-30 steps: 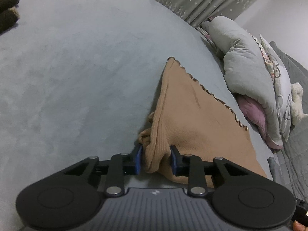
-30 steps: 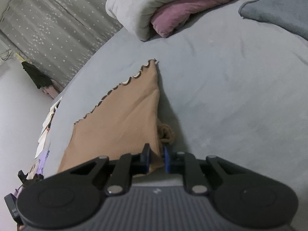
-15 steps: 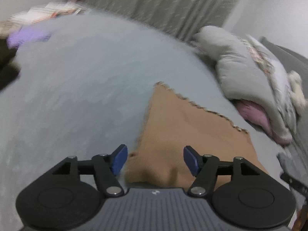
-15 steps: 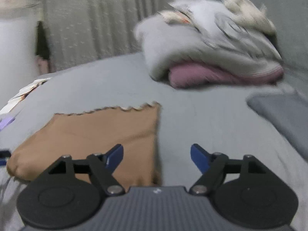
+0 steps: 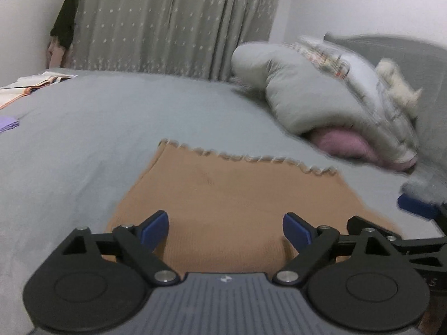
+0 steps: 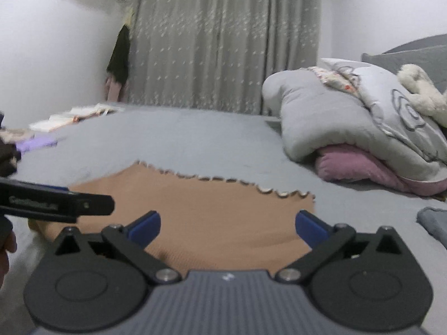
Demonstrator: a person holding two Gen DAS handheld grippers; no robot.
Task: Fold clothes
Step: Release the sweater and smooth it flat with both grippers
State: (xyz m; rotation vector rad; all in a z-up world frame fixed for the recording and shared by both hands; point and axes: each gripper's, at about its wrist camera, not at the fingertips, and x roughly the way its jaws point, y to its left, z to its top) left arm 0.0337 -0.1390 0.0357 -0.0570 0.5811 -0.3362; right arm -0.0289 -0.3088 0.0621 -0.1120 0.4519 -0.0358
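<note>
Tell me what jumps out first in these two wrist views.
The tan garment with a scalloped far edge lies flat in the middle of the grey bed, right in front of both grippers. The left gripper and right gripper both hang over its near edge with jaws wide open and nothing between them. Behind on the right sits a heap of grey bedding over a pink pillow.

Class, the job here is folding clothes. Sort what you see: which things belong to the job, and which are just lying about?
Job: tan garment; left gripper; right gripper.

Lying about: grey duvet; pink pillow; plush toy; purple cloth; books.
</note>
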